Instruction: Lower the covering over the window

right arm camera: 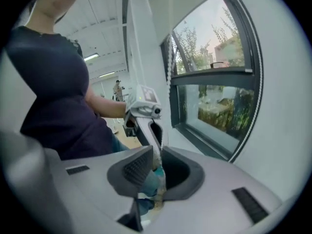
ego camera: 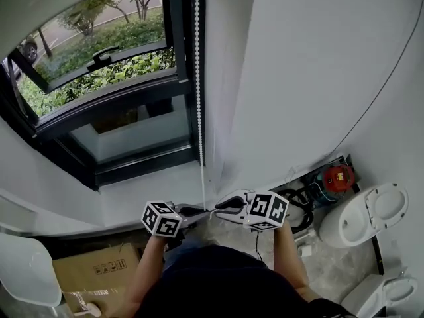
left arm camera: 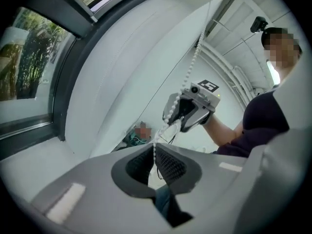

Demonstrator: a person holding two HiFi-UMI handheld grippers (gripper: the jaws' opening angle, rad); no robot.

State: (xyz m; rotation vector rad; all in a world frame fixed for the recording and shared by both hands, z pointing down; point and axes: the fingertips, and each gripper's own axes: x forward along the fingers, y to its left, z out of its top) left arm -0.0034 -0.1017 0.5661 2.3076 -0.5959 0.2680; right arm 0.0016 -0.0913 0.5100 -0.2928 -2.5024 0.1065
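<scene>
A white bead chain (ego camera: 199,98) hangs down the right side of the dark-framed window (ego camera: 106,105), whose glass stands uncovered in the head view. Low in front of me the two grippers face each other at the chain's lower end. My left gripper (ego camera: 197,212) points right and is shut on the chain (left arm camera: 155,152), which runs up from its pads. My right gripper (ego camera: 216,212) points left, just right of the left one, its jaws shut with the chain (right arm camera: 160,147) pinched between the pads. In the left gripper view the chain loops at the right gripper (left arm camera: 181,115).
A white sill (ego camera: 152,184) runs below the window. A cardboard box (ego camera: 93,270) and a white chair (ego camera: 26,270) stand at the lower left. A toilet (ego camera: 371,214) and a red device (ego camera: 339,176) with cables sit by the white wall on the right.
</scene>
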